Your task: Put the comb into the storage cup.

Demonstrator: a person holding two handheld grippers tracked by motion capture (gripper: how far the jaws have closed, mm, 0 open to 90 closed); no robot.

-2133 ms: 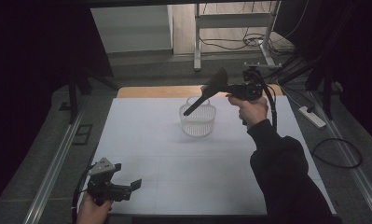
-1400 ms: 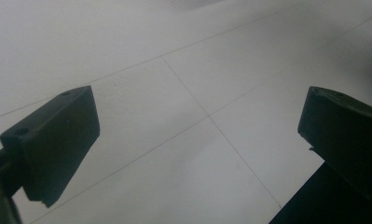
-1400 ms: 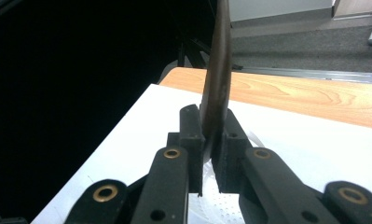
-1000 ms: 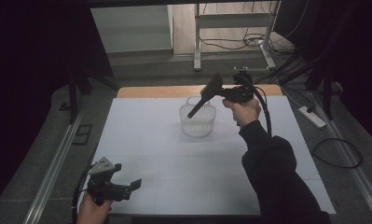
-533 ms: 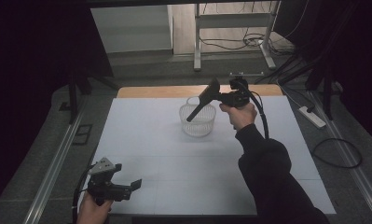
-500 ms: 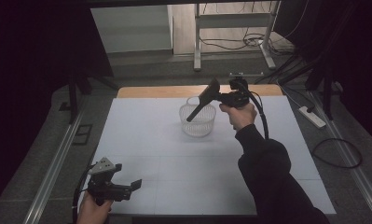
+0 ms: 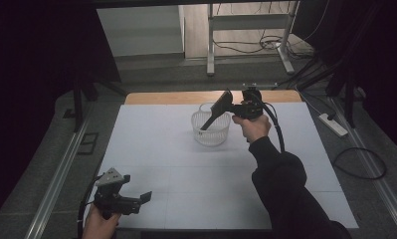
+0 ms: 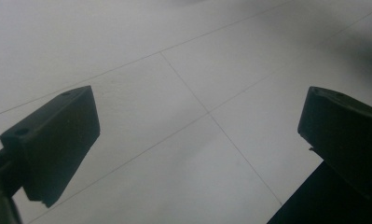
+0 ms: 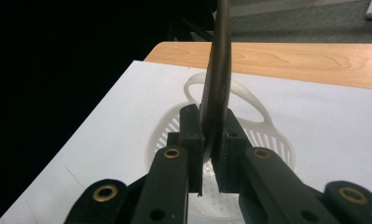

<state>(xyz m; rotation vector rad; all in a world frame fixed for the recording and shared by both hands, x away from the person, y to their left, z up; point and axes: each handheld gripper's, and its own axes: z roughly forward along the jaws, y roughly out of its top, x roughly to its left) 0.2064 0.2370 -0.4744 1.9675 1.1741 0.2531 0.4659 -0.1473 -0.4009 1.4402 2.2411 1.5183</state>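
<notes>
While the right gripper (image 7: 221, 107) hangs over the far middle of the white table (image 7: 186, 179), its jaws are clamped tight on a dark flat utensil (image 9: 217, 88), a spatula or the like, pinched edge-on between the two pads. In the high view the utensil (image 7: 213, 112) slants down from the jaws, and its lower end sits inside the rim of a white slotted basket (image 7: 212, 130) that stands directly under the gripper. In the right gripper view that basket (image 9: 263, 135) lies just beyond and below the fingertips, its loop handle on the far side, toward the bare wooden strip (image 9: 305, 58) at the table's far edge. The left gripper (image 7: 136, 199) is well apart from all this, low over the near left corner of the table, and in the left gripper view its jaws stand wide apart with nothing between them, above the table's thin grid lines (image 8: 207, 112). No brand, label or writing can be read on the utensil, the basket or either gripper.
</notes>
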